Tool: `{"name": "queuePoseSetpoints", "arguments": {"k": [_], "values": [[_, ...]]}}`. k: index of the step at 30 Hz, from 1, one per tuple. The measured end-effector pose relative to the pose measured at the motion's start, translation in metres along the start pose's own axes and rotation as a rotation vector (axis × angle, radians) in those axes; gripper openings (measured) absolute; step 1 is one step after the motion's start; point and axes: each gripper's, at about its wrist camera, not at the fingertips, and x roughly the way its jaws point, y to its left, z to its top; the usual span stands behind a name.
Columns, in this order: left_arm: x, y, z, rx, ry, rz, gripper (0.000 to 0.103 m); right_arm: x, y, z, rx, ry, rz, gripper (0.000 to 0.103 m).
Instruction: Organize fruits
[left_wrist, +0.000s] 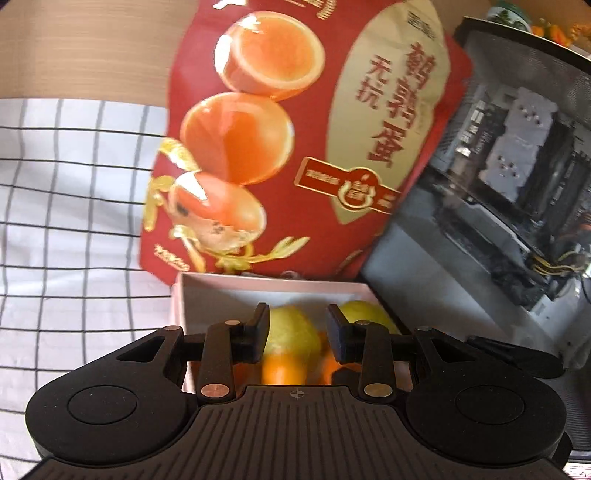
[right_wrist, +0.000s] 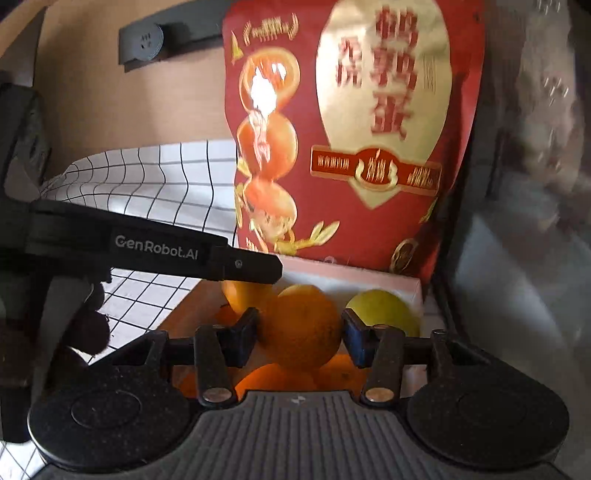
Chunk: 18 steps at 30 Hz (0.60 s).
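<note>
A pale pink box (left_wrist: 207, 295) holds several oranges and yellow-green fruits. My left gripper (left_wrist: 297, 330) hovers over the box, shut on a yellow-green fruit (left_wrist: 291, 332) whose underside shades to orange. A second yellow-green fruit (left_wrist: 365, 314) lies at the box's right. In the right wrist view the left gripper (right_wrist: 273, 267) reaches in from the left above the box's (right_wrist: 369, 277) far corner. My right gripper (right_wrist: 299, 330) straddles an orange (right_wrist: 301, 328) above the other fruit. Its right pad stands slightly off the orange, so it is open. A yellow-green fruit (right_wrist: 384, 310) rests beyond it.
A tall red and gold snack bag (left_wrist: 295, 129) stands right behind the box. A white cloth with a black grid (left_wrist: 74, 203) covers the surface to the left. An open computer case (left_wrist: 498, 166) rises at the right. A wooden board (right_wrist: 129, 103) backs the scene.
</note>
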Motion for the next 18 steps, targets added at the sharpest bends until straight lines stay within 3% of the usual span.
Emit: {"name": "queuePoseSetpoints", "arguments": {"k": [6,13,15,18], "values": [[-0.028,0.011,-0.021,0.035,-0.086,-0.001,0.037,-0.023,0.001,-0.016,0.010,-0.054,0.007,0.075],[-0.071,0.040,-0.074,0.006,-0.230,0.119,0.037,-0.048,0.016,-0.060,-0.036,-0.108,-0.036,0.075],[-0.085,0.052,-0.096,-0.001,-0.325,0.140,0.037,-0.059,0.013,-0.067,-0.027,-0.118,-0.026,0.075],[-0.100,0.069,-0.104,-0.109,-0.339,0.190,0.037,-0.069,0.008,-0.076,-0.043,-0.132,-0.045,0.076]]}}
